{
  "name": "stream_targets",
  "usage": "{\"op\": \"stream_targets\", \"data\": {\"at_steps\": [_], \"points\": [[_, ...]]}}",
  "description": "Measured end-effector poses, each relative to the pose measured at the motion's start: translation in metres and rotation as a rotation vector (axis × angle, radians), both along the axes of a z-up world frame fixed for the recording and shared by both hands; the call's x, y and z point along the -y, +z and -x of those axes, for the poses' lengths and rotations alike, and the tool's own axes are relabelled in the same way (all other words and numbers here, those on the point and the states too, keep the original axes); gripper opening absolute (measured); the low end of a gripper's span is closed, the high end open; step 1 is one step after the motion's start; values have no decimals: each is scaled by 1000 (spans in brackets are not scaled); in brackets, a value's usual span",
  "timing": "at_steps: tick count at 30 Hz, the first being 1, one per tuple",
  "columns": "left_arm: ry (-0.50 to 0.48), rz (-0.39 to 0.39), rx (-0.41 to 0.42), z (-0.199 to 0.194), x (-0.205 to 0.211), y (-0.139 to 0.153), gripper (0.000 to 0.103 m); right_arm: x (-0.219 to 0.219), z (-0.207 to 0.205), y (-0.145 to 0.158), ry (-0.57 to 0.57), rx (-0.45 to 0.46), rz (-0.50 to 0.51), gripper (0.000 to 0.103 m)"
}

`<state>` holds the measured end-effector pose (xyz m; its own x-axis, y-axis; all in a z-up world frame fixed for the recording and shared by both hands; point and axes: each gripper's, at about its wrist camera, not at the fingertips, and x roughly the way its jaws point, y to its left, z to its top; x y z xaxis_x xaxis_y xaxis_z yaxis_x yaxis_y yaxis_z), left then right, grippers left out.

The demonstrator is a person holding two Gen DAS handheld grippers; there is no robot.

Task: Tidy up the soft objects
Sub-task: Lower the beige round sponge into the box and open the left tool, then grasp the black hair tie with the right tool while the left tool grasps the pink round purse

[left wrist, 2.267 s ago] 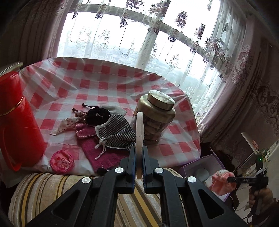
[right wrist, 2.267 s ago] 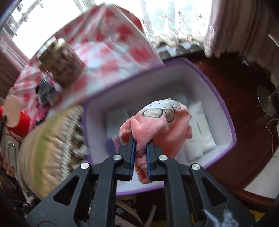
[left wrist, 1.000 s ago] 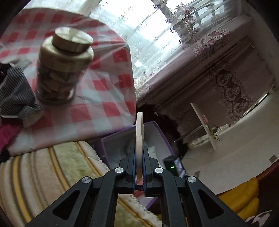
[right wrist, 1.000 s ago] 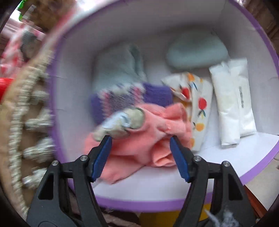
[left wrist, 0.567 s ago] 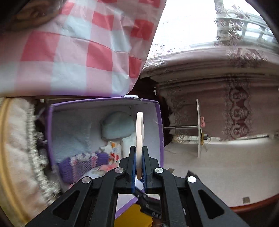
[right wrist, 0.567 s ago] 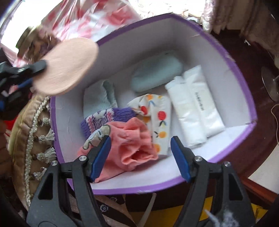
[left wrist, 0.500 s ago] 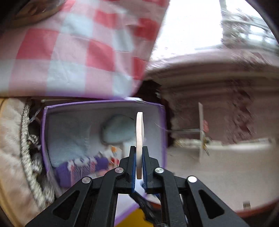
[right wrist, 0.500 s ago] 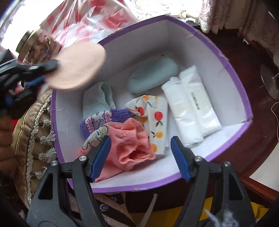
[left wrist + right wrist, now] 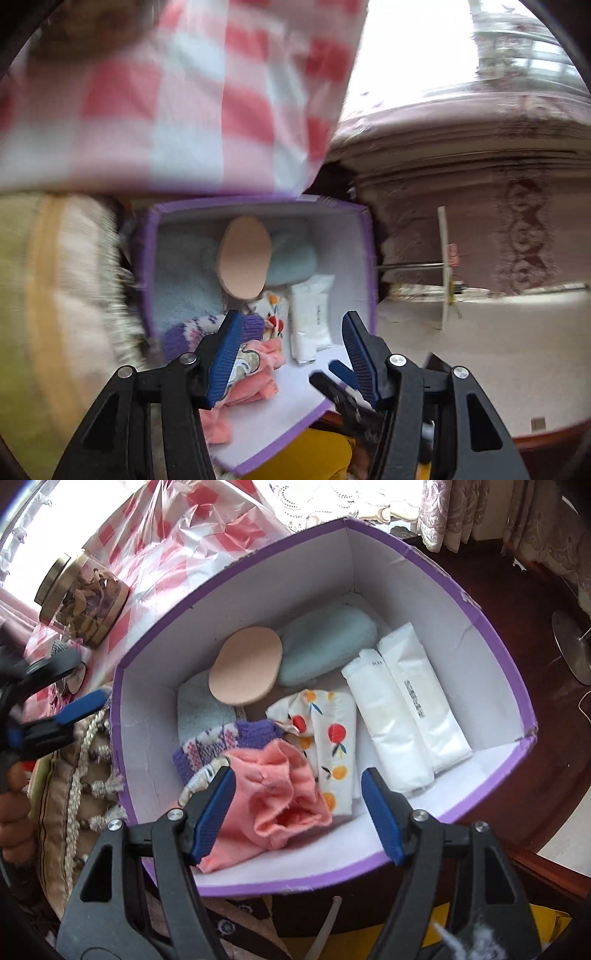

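Right-wrist view shows the round peach foam pad [image 9: 245,665] lying loose in your purple-rimmed white cardboard box [image 9: 424,579], resting on a pale blue towel [image 9: 201,709] and touching a grey-green oval cushion [image 9: 327,644]. Your left tool [image 9: 290,354] has just been opening and now stands apart with nothing between its jaws, above the box. Your right tool [image 9: 299,812] hangs wide and empty over a crumpled pink cloth [image 9: 277,797].

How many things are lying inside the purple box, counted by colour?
Inside the purple box:
Peach round pad: 1
Pale blue-green items: 2
White packets: 2
Fruit-print cloth: 1
Purple knit item: 1
Pink cloth: 1
Total: 8
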<state>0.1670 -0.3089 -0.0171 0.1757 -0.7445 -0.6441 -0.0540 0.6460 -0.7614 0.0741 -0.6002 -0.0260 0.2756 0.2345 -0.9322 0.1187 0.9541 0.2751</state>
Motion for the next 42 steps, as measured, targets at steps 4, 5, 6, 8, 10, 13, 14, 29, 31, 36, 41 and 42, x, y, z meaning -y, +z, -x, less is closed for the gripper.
{"op": "stream_targets", "data": {"at_steps": [4,5,6,8,10,13,14,29,31,36,41,42], "points": [[49,-59,154,21,-55,31,57,-8,-14,0,-4,17,-17,74],[67,-74,172,25,-66,34,57,-11,-20,0,-1,24,-24,74],[88,-88,187,29,-79,36,57,-15,-28,-1,-1,20,-26,74],[126,-107,208,39,-105,42,57,-24,-48,-5,-16,2,-16,74],[154,-132,240,48,-125,47,57,-39,-69,-7,-9,-9,18,74],[179,-202,306,62,-151,54,57,-76,-103,-15,72,-15,89,74],[187,-223,324,66,-157,56,57,-86,-112,-22,89,-34,114,74],[341,-374,366,101,-279,57,58,-99,-116,-32,109,-119,238,74],[359,-406,370,104,-293,59,58,-98,-108,-5,105,-81,189,74],[350,-474,360,112,-316,54,58,-109,-87,68,153,59,178,80],[361,-466,337,121,-334,47,58,-132,-76,115,194,173,168,81],[369,-478,337,123,-337,47,58,-139,-78,123,210,190,142,81]]}}
